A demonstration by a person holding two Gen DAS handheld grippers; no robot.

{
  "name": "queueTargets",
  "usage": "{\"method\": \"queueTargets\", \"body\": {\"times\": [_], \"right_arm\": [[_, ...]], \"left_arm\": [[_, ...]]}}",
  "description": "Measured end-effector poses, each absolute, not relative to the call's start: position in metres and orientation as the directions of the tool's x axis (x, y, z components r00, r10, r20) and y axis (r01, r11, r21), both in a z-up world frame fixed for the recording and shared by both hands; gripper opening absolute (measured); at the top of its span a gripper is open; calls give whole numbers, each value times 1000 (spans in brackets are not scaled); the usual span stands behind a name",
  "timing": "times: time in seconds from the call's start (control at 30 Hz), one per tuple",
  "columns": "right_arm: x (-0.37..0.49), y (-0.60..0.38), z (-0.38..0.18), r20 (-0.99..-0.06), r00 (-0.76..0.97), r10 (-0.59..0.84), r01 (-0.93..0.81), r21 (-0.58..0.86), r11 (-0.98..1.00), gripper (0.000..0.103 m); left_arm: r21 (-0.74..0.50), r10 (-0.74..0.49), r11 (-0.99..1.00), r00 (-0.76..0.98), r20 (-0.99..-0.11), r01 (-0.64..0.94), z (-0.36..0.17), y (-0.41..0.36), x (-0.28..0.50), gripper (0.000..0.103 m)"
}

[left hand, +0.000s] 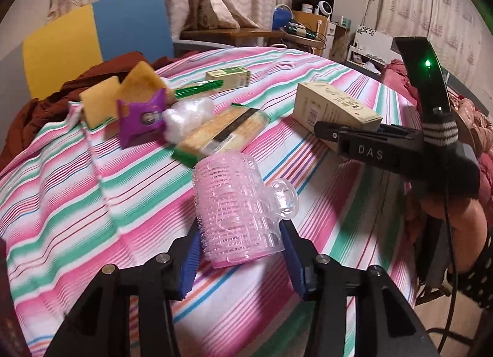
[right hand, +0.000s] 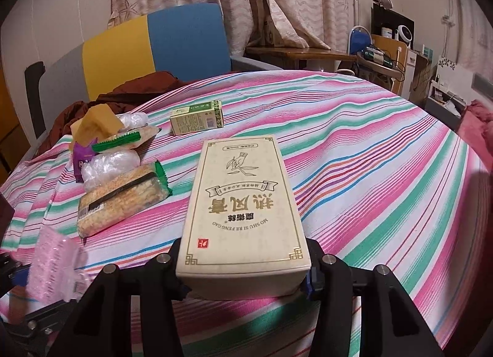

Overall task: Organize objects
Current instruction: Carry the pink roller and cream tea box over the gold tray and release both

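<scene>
A pink hair roller (left hand: 234, 209) with a clear clip on its side sits between the blue pads of my left gripper (left hand: 240, 233), which is shut on it above the striped tablecloth (left hand: 77, 203). The right wrist view shows the same roller (right hand: 52, 267) at the lower left edge. My right gripper (right hand: 246, 283) is shut on the near end of a cream box with gold print (right hand: 243, 203); the box lies flat and points away from me. In the left wrist view that gripper (left hand: 339, 138) holds the box (left hand: 332, 107) at the right.
At the table's left lies a pile: yellow sponges (left hand: 101, 104), a purple sachet (left hand: 141, 119), clear plastic wrap (left hand: 185, 116) and a green-edged snack packet (right hand: 123, 199). A small green box (right hand: 197, 118) stands farther back. A blue and yellow chair (right hand: 160, 42) and brown cloth (right hand: 138, 85) are behind.
</scene>
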State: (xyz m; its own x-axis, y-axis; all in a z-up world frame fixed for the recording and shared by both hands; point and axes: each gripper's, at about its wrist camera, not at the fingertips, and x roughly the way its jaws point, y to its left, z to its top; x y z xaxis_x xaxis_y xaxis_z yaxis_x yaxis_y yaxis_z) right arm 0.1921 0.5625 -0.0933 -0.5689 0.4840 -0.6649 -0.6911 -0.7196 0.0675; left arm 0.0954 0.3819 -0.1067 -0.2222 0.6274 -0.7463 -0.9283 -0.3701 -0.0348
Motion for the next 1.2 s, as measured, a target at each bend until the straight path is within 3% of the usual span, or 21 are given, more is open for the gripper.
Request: {"method": "queueTargets", "body": {"times": [0.47,1.2], "right_arm": [[195,501,-84,-676,-667,311,-616,266,-742,52],[138,382,-38,-631,-771,85,-333,285,-899,52]], "left_arm": [[-8,637,-413,-283,-717,-911,-105,331,104,46],[-60,701,-543,-413,-581,-838,-47,207,99,46]]}}
